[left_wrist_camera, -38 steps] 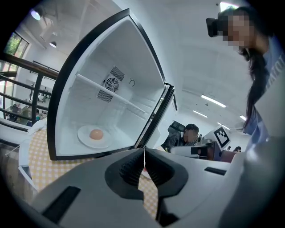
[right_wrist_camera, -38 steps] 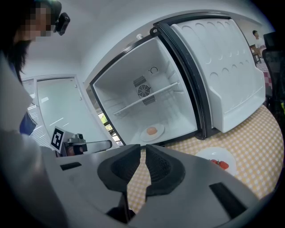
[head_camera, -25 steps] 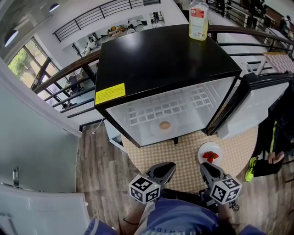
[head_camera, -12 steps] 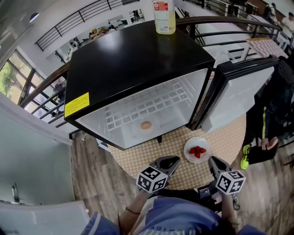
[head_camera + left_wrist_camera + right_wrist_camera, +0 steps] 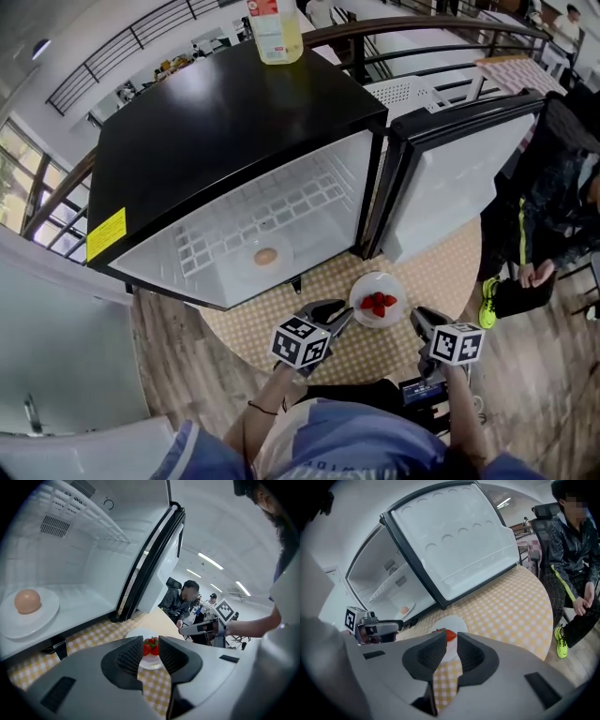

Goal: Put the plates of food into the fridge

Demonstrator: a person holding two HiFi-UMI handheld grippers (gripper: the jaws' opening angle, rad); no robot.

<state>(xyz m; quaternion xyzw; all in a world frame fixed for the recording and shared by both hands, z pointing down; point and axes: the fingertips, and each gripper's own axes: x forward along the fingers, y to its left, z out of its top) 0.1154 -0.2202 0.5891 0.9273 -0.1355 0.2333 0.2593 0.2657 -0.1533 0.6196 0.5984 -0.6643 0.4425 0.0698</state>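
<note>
Both opening, nothing between: left gripper (image 5: 339, 314), right gripper (image 5: 418, 319). Probably stiff, light, breakable strawberry plate (image 5: 375, 302): take by left and right rim, keep level.

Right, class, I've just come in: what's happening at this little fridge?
A person holds a claw in each hand at the open fridge. One plate with a round brown food already sits inside. The plate of strawberries is on the checked table between the left claw and right claw; both are opening, gripping nothing.
</note>
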